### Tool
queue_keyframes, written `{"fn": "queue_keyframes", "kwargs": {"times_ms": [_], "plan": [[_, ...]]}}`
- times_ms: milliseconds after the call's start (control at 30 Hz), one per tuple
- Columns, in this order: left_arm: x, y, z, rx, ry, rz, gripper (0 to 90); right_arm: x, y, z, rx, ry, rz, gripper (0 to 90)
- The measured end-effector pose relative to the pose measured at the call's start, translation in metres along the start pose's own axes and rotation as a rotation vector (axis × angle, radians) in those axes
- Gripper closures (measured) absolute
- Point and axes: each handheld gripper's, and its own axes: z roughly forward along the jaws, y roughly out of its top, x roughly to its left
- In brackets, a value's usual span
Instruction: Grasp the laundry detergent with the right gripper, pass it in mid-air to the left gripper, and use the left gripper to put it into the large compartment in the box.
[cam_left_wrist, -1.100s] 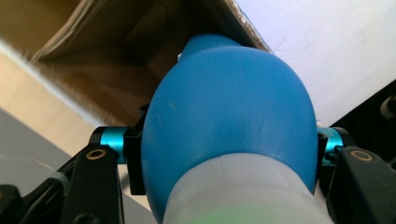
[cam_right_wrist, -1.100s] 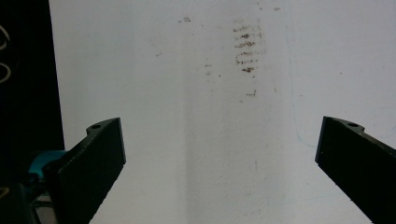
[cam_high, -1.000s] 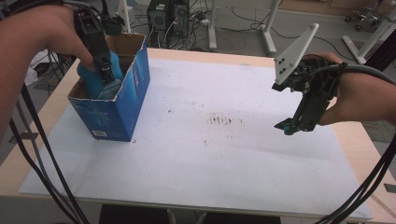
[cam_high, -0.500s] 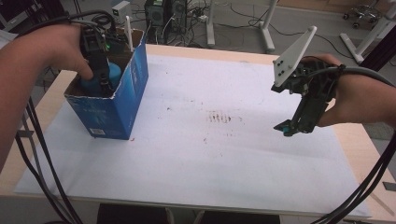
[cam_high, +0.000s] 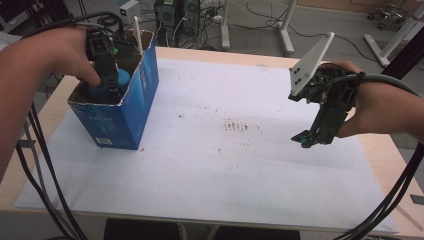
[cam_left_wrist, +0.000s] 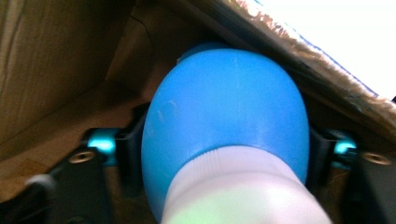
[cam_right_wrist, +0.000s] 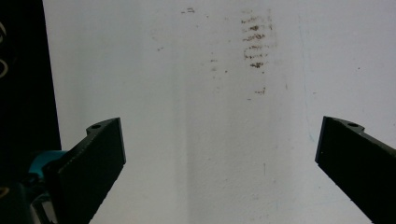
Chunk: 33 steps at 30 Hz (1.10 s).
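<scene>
Bulb: smooth blue rubbery bulb (cam_left_wrist: 224, 126) w/ matte white neck, rounded egg shape; sits inside box, between L jaws.
Box: blue cardboard box (cam_high: 122, 112), open top, raw brown inside, torn fuzzy rim; on table's left part.
Table: wood-edge table (cam_high: 210, 52), covered by white paper sheet (cam_high: 210, 165) w/ brown smudge marks mid-sheet.
L hand-held gripper: left hand-held gripper (cam_high: 111, 89) points down into box, hand gripping from above; jaws just been opening, bulb between them, pads at its sides, can't tell if they press.
R hand-held gripper: right hand-held gripper (cam_high: 306, 140) held above paper, tilted down-left, jaws wide apart, nothing between; grey 3-corner plate up top.
</scene>
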Motion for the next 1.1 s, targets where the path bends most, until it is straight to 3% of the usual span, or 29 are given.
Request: {"fn": "queue_keyframes", "kwargs": {"times_ms": [533,933,1100], "plan": [[-0.007,-0.004,-0.028,0.015,0.032,-0.011,24.1,0.0,0.0,-0.001,-0.005,0.004,-0.008,0.9],[-0.026,0.002,-0.075,0.001,0.08,0.029,17.1,-0.007,0.0,-0.005,0.006,0.016,0.002,0.9],[-0.038,0.011,-0.093,-0.026,0.08,0.071,15.5,-0.008,0.003,-0.008,0.009,0.025,-0.002,0.9]]}}
